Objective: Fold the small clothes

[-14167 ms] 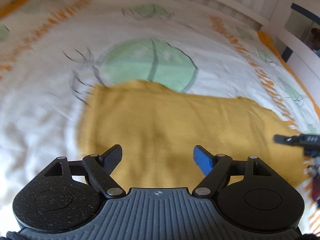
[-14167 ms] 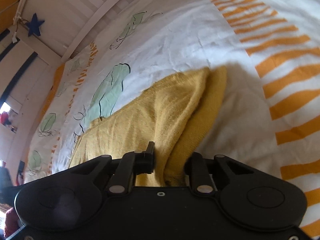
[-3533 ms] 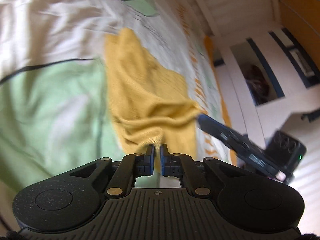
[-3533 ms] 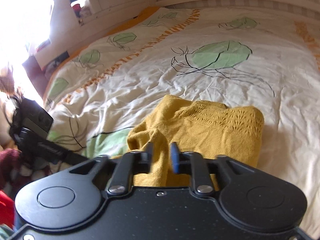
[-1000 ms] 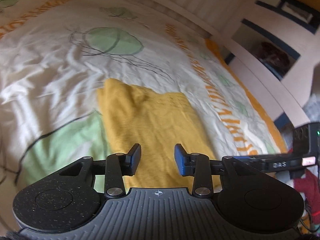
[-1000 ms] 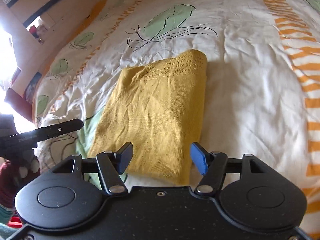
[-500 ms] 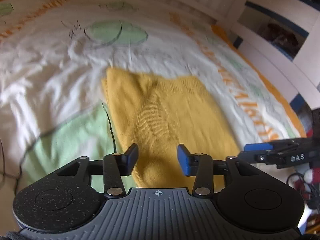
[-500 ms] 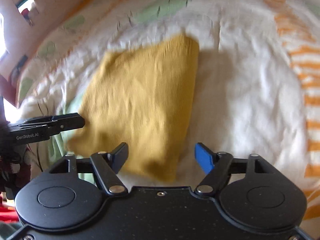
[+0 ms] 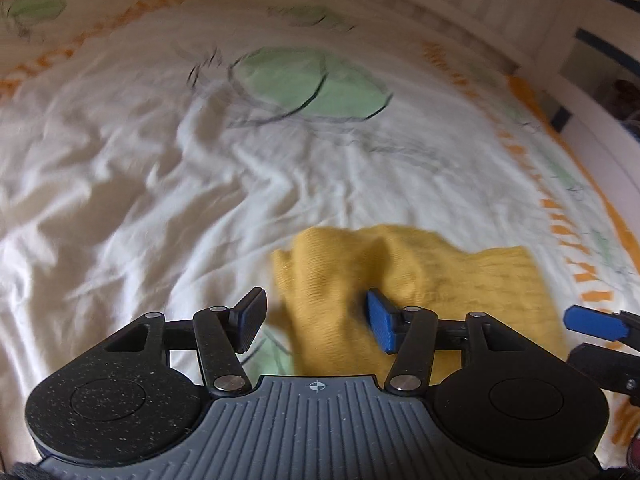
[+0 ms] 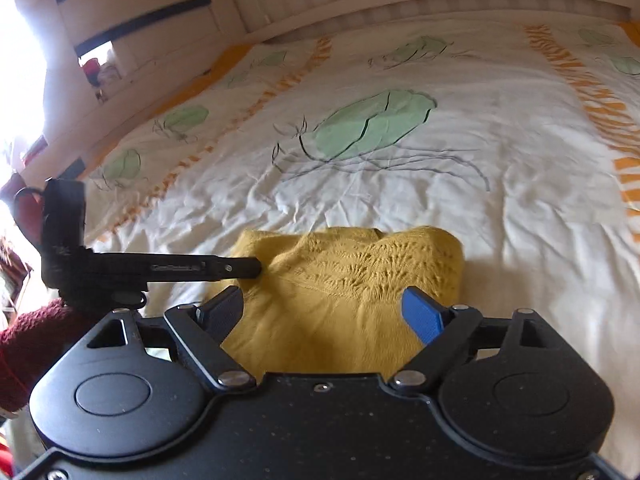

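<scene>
Yellow knit garment [image 10: 344,296] lies folded on the bed [image 10: 500,208]. My left gripper [image 9: 316,320] and right gripper [image 10: 324,312] have just been opening, both released, to leave the fold undisturbed

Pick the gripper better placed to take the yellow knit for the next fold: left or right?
Right, probably. The right gripper sits open, centred over the yellow knit. The left gripper, also open, straddles only its left edge, over bedsheet.

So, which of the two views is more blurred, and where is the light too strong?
Left wrist view: motion blur smears the duvet and the yellow knit garment. Right wrist view: sharper, the garment's lace pattern is readable, but the window side is overexposed to white.
</scene>
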Demonstrator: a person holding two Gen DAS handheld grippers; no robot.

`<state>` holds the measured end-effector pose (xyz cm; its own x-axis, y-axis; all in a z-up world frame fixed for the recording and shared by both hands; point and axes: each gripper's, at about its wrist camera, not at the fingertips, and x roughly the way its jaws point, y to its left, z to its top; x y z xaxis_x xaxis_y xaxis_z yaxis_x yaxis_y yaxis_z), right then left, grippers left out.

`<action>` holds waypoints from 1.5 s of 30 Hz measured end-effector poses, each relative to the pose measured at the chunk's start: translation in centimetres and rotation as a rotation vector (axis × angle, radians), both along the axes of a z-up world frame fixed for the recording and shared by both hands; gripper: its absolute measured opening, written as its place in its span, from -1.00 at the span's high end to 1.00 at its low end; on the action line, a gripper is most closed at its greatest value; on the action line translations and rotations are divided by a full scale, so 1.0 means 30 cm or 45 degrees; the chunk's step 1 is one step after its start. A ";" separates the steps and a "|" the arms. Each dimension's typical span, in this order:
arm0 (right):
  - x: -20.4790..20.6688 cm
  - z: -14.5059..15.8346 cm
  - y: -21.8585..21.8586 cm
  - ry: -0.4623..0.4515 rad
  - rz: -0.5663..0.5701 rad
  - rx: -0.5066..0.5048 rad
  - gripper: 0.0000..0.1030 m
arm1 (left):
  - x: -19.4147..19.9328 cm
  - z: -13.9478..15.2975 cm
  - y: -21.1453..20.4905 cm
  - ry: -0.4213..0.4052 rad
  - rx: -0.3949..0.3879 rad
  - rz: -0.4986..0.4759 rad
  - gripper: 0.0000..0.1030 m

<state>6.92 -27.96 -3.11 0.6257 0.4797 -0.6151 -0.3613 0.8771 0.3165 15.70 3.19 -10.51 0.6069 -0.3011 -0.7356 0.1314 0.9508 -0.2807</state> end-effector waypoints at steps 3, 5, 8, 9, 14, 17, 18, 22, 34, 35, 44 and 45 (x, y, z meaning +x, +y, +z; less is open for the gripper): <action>0.069 -0.089 -0.010 0.112 -0.041 -0.010 -0.70 | 0.009 -0.022 0.023 -0.028 -0.028 0.005 -0.23; 0.082 -0.115 -0.031 0.111 -0.075 0.028 -0.71 | 0.007 -0.009 0.007 -0.038 0.021 -0.018 -0.28; 0.074 -0.087 -0.040 0.100 -0.106 0.051 -0.72 | 0.001 0.024 -0.003 -0.021 0.054 -0.025 -0.30; 0.065 -0.070 -0.043 0.086 -0.121 0.056 -0.81 | -0.005 0.039 -0.004 -0.009 0.063 -0.023 -0.31; -0.030 0.014 -0.057 0.022 -0.179 0.067 -0.99 | -0.114 0.139 -0.018 -0.070 0.143 -0.018 -0.58; -0.100 0.047 -0.061 0.005 -0.216 0.042 -0.99 | -0.202 0.195 -0.051 -0.129 0.254 -0.023 -0.65; -0.123 0.056 -0.060 0.003 -0.232 0.027 -0.99 | -0.227 0.209 -0.062 -0.140 0.276 -0.033 -0.65; -0.211 0.076 -0.066 0.010 -0.305 -0.029 -0.99 | -0.349 0.257 -0.098 -0.192 0.319 -0.065 -0.65; -0.383 0.114 -0.077 0.043 -0.403 -0.101 -0.99 | -0.562 0.305 -0.136 -0.204 0.340 -0.001 -0.65; -0.393 0.116 -0.071 0.042 -0.404 -0.111 -0.99 | -0.566 0.299 -0.134 -0.184 0.332 0.001 -0.65; -0.470 0.122 -0.023 0.006 -0.434 -0.211 -0.99 | -0.628 0.255 -0.111 -0.106 0.308 0.020 -0.65; -0.470 0.117 -0.022 0.021 -0.438 -0.211 -0.99 | -0.634 0.254 -0.111 -0.102 0.307 0.021 -0.64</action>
<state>-7.17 -28.62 0.39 0.7220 0.1370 -0.6782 -0.0332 0.9859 0.1638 -3.32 -0.12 -2.88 0.6696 -0.1122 -0.7342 0.1281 0.9912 -0.0346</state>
